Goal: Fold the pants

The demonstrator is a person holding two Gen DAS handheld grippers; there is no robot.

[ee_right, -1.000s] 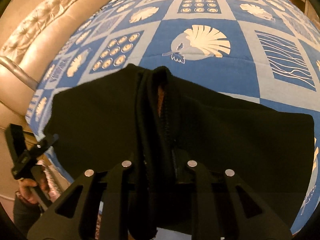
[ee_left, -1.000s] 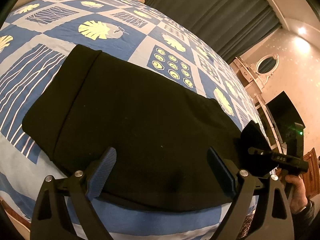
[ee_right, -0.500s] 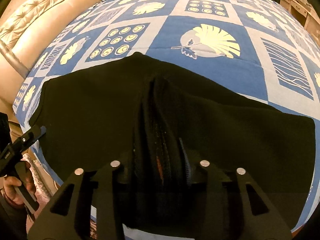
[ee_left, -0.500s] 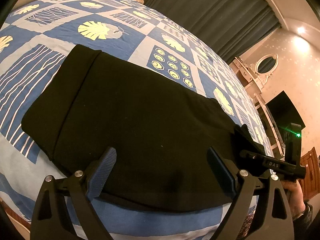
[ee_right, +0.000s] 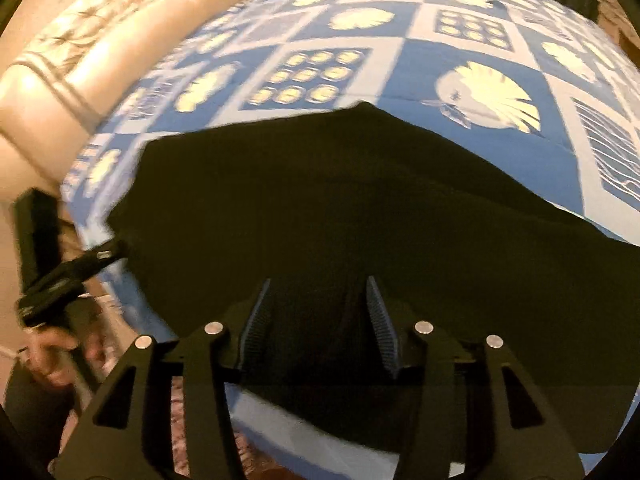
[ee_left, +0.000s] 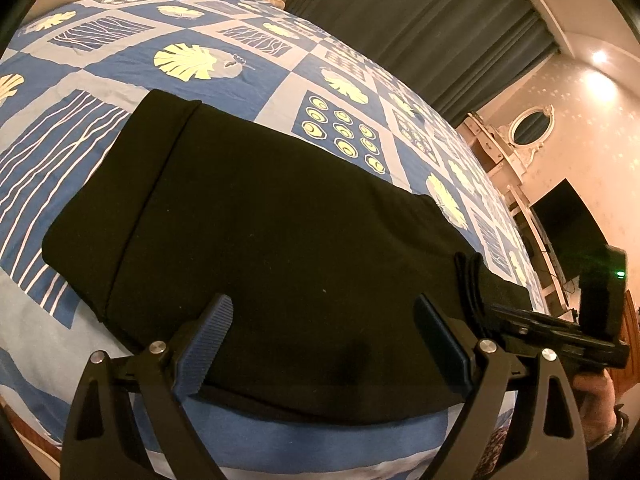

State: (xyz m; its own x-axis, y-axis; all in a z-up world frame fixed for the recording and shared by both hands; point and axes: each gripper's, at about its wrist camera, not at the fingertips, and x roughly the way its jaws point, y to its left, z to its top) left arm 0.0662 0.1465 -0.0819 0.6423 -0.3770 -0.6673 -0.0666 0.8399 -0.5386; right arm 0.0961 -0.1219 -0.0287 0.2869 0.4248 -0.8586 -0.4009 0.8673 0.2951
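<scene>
Folded black pants [ee_left: 280, 240] lie flat on my blue patterned bedspread [ee_left: 100, 60], near its front edge. My left gripper [ee_left: 324, 340] hangs above them, jaws spread wide, gripping nothing. My right gripper [ee_right: 320, 320] is opening, pads clear of the cloth between them.

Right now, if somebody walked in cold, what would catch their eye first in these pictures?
The black pants first, lying folded in a dark slab across the near edge of the blue patterned bedspread, with its pale leaf prints. Next, the right claw, its jaws opening over the cloth's near edge, pads not pressing it, and the left claw, gaping wide above the pants.
</scene>
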